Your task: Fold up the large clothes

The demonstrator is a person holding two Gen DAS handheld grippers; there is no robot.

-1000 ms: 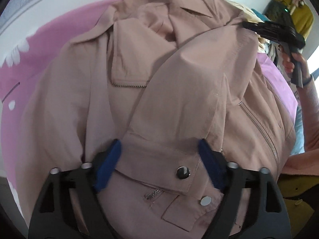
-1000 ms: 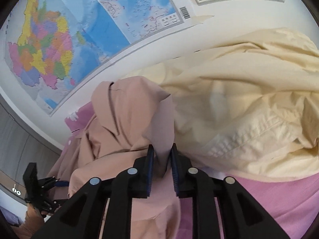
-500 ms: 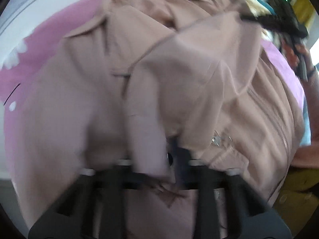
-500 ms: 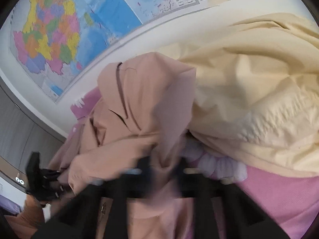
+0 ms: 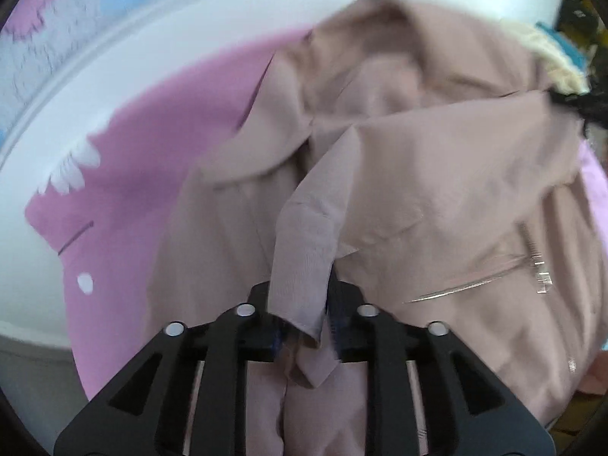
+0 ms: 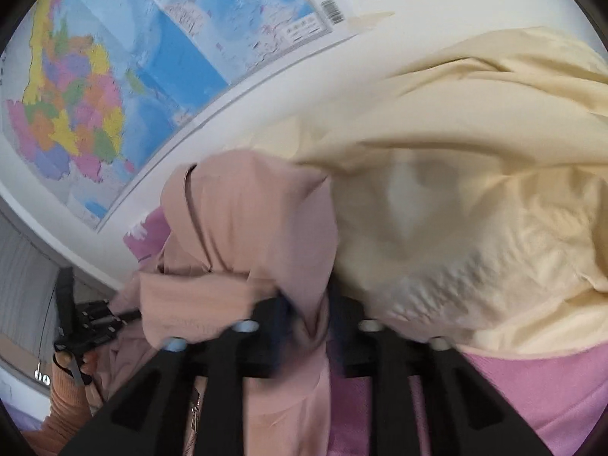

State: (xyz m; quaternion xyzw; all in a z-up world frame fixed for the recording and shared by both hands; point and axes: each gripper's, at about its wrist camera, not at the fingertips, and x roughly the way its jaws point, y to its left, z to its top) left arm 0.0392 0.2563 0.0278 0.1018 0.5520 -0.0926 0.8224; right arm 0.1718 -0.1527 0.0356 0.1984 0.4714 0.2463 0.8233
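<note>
A dusty-pink jacket (image 5: 437, 197) lies spread on a pink bed sheet (image 5: 152, 174). My left gripper (image 5: 304, 326) is shut on the cuff end of its sleeve and holds it lifted above the jacket body. My right gripper (image 6: 307, 319) is shut on another fold of the same pink jacket (image 6: 250, 228), near the shoulder end of the sleeve. The right gripper also shows as a dark shape at the right edge of the left wrist view (image 5: 581, 102). The left gripper shows at the lower left of the right wrist view (image 6: 87, 326).
A cream-yellow garment (image 6: 475, 197) is heaped right behind the right gripper. A white wall with maps (image 6: 133, 68) rises behind the bed. The sheet's left edge meets the white wall (image 5: 22, 266). Hanging clothes (image 5: 585, 7) are at the far right.
My left gripper was open around the cuff, then shut on it and lifted it up and toward the collar. My right gripper stayed shut and rose slightly with the fabric.
</note>
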